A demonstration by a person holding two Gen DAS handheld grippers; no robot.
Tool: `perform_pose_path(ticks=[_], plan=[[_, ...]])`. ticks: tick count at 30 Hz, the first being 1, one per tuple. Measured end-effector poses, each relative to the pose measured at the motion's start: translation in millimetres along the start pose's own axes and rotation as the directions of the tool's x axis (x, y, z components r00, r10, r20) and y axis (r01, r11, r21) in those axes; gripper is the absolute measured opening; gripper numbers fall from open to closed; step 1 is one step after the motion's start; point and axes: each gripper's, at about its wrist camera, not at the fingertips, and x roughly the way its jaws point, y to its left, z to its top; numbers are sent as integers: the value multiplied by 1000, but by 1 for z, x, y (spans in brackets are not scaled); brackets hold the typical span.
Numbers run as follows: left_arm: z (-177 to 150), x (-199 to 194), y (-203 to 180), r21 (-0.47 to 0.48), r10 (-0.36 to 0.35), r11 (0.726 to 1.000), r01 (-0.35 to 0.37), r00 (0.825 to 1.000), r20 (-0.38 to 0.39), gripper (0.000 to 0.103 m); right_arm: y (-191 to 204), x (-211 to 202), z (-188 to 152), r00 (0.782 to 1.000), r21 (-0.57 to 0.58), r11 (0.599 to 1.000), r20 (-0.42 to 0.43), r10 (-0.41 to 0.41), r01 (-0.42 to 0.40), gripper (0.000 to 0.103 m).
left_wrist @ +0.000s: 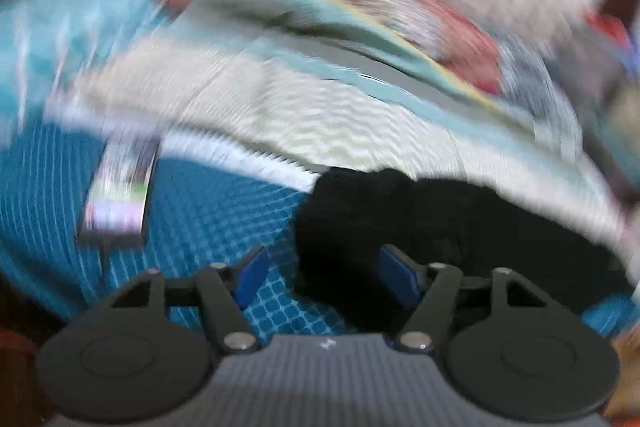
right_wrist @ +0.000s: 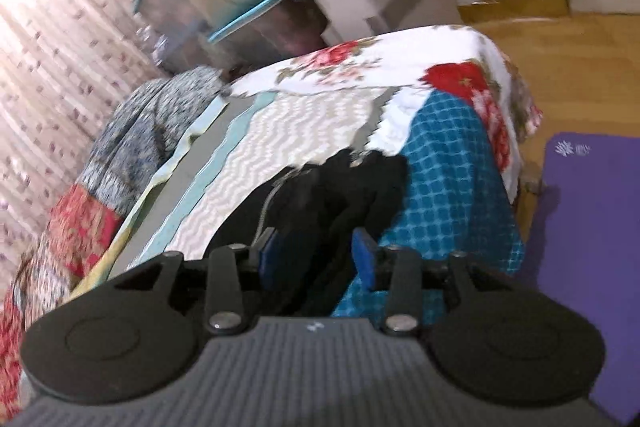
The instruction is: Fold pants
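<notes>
Blue-padded fingers of the left gripper (left_wrist: 320, 277) stand well apart, nothing pressed between them; the edge of the black pants (left_wrist: 420, 223) lies just ahead and partly between the pads, over a blue checked cloth (left_wrist: 192, 211). Fingers of the right gripper (right_wrist: 318, 261) stand moderately apart, with dark folds of the same pants (right_wrist: 344, 195) lying between the pads, apparently not clamped. Both views are blurred. Outward, the pants sit bunched on a bed (right_wrist: 492, 51) layered with a pale zigzag cloth (right_wrist: 296, 131) and a floral sheet (right_wrist: 360, 61); a phone-like object (left_wrist: 120, 199) lies near, and a purple mat (right_wrist: 592, 227) is on the floor. Judging by this, a fold seems just released; next, each gripper must find a fresh edge and close on it
</notes>
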Motion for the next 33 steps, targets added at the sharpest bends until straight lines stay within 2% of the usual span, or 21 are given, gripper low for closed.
perform_pose_path(ticks=[2, 5, 7, 8, 9, 10, 11, 12, 15, 17, 20, 21, 22, 23, 24, 25, 26, 28, 29, 31, 33], plan=[[6, 9, 24, -171, -58, 984, 53, 998, -23, 65, 12, 3, -8, 1000, -41, 999, -19, 18, -19, 44], [4, 34, 43, -364, -205, 916, 169, 977, -63, 69, 31, 10, -20, 998, -93, 995, -51, 36, -41, 44], [5, 57, 45, -428, -260, 882, 196, 961, -96, 84, 41, 14, -29, 995, -98, 993, -80, 61, -68, 44], [6, 67, 44, -432, -261, 882, 190, 959, -113, 82, 48, 13, -37, 993, -102, 992, -92, 69, -78, 44], [7, 78, 41, -423, -247, 890, 170, 960, -134, 66, 56, 14, -43, 991, -114, 989, -110, 79, -92, 44], [9, 90, 34, -401, -226, 904, 145, 960, -163, 42, 64, 15, -49, 988, -129, 986, -127, 91, -107, 44], [13, 96, 28, -378, -214, 916, 133, 960, -181, 38, 71, 16, -54, 985, -141, 982, -141, 103, -123, 44], [20, 99, 21, -353, -217, 925, 142, 959, -181, 25, 78, 16, -58, 981, -147, 980, -155, 114, -137, 44], [46, 76, -6, -241, -278, 936, 256, 959, -61, 21, 102, 15, -75, 961, -165, 964, -218, 172, -210, 45], [56, 41, -23, -104, -355, 925, 365, 929, 108, 21, 126, 8, -91, 911, -176, 918, -282, 300, -356, 45], [44, 10, -34, 77, -375, 926, 369, 880, 291, 22, 174, -3, -127, 770, -205, 780, -429, 472, -592, 45], [34, 10, -33, 111, -348, 938, 330, 883, 316, 24, 189, -5, -140, 730, -216, 738, -472, 495, -640, 45], [20, 20, -31, 126, -298, 954, 272, 908, 295, 26, 207, -8, -157, 679, -226, 686, -528, 510, -692, 45], [9, 36, -26, 110, -258, 965, 239, 938, 233, 26, 222, -9, -173, 635, -229, 645, -578, 512, -729, 45], [-7, 61, -16, 49, -218, 976, 214, 969, 112, 26, 236, -9, -190, 595, -227, 610, -623, 508, -759, 45], [-23, 86, -5, -22, -185, 982, 185, 983, -14, 25, 250, -9, -208, 560, -229, 579, -664, 495, -783, 45], [-39, 105, 4, -63, -167, 985, 161, 980, -109, 25, 261, -7, -224, 535, -234, 554, -699, 475, -799, 45], [-57, 99, 13, -65, -197, 979, 195, 980, -30, 26, 279, -6, -255, 494, -268, 494, -766, 411, -827, 45], [-54, 96, 13, -69, -199, 978, 197, 979, -31, 27, 286, -7, -268, 482, -294, 458, -793, 373, -839, 45], [-47, 93, 17, -107, -198, 975, 194, 980, -25, 40, 295, -14, -290, 458, -339, 366, -831, 315, -867, 46], [-42, 97, 23, -145, -196, 971, 190, 980, -28, 42, 297, -22, -299, 443, -354, 309, -845, 299, -883, 54]])
